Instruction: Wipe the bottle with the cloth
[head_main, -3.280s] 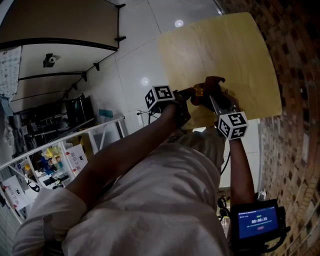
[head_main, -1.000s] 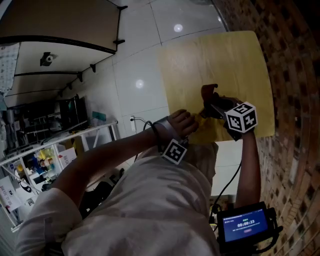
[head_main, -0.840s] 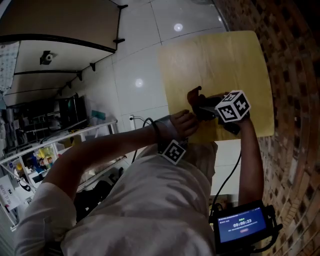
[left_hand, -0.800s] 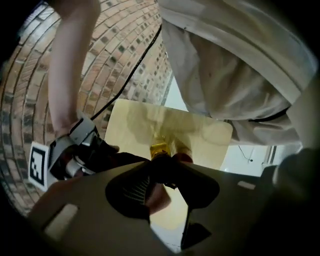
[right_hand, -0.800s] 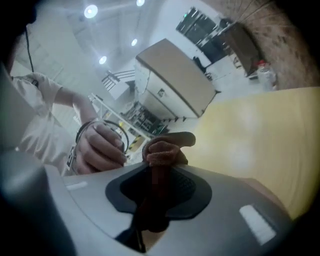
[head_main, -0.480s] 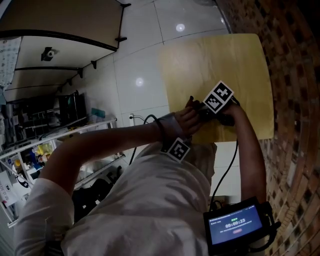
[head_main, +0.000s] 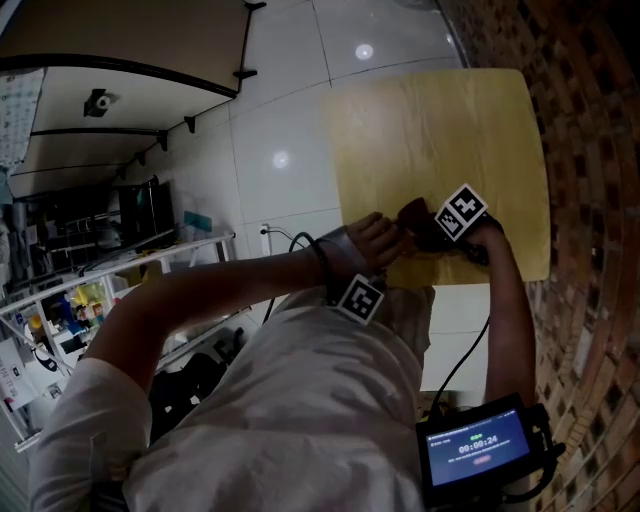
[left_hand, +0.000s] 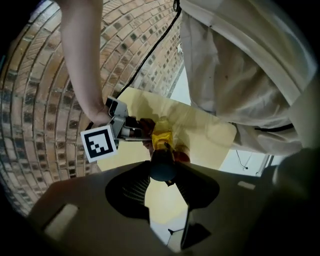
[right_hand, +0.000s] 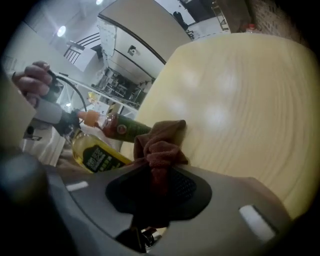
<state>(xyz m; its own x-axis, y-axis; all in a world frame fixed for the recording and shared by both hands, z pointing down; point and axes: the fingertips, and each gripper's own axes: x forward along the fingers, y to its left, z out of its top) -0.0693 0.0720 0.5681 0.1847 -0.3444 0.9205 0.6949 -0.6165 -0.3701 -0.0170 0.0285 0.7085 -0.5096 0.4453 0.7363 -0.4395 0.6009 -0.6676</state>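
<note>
The left tongs (left_hand: 163, 172) are clenched on the dark cap of the yellow bottle (left_hand: 161, 137), which sits at the centre of the left gripper view, over the desk (head_main: 440, 130). The right tongs (right_hand: 156, 175) grasp the brown cloth (right_hand: 161, 142), bunched just beside the bottle.

Head view: table (head_main: 430, 130) sits upper right, with the brick wall (head_main: 590, 200) along its right side and tiled floor (head_main: 280, 120) to its left. Shelf rack (head_main: 90, 310) is far left, well apart from the table.

Over the table's near edge:
- left gripper (left_hand: 162, 172) on the left
- right gripper (right_hand: 152, 182) on the right
- bottle (left_hand: 161, 137) between them, cap in the left jaws, body pointing down toward the tabletop

Cloth (right_hand: 160, 145) is in the right jaws, just right of the bottle. Screen unit (head_main: 478, 448) is below the right forearm.
</note>
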